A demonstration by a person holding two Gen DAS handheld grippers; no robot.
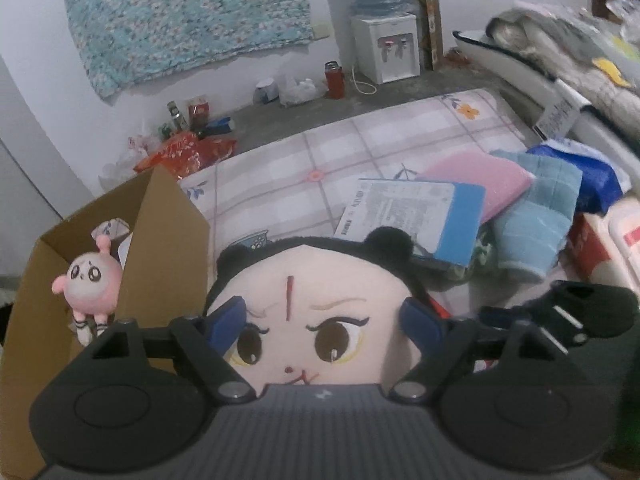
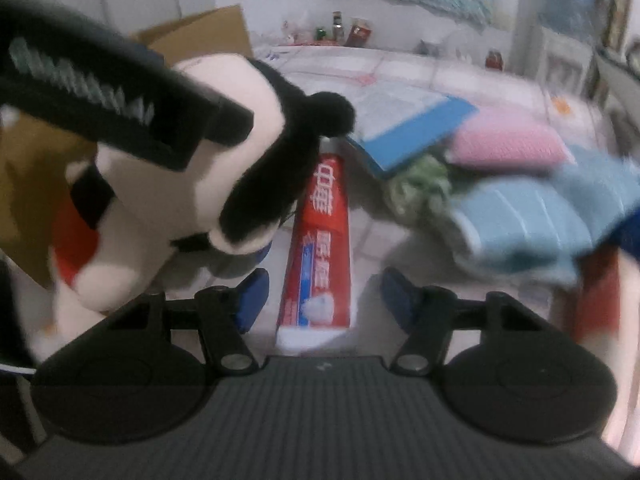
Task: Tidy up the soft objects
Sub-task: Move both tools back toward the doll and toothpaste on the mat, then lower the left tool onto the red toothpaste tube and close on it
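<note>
My left gripper is clamped on the plush doll's head. To its left the cardboard box holds one pink plush toy already. My right gripper is spread, empty, over the toothpaste; ahead, blue towels and a pink pad remain unsorted.

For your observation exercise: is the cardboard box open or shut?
Open. The cardboard box has its flap raised, and a pink plush shows inside through the open top.
</note>
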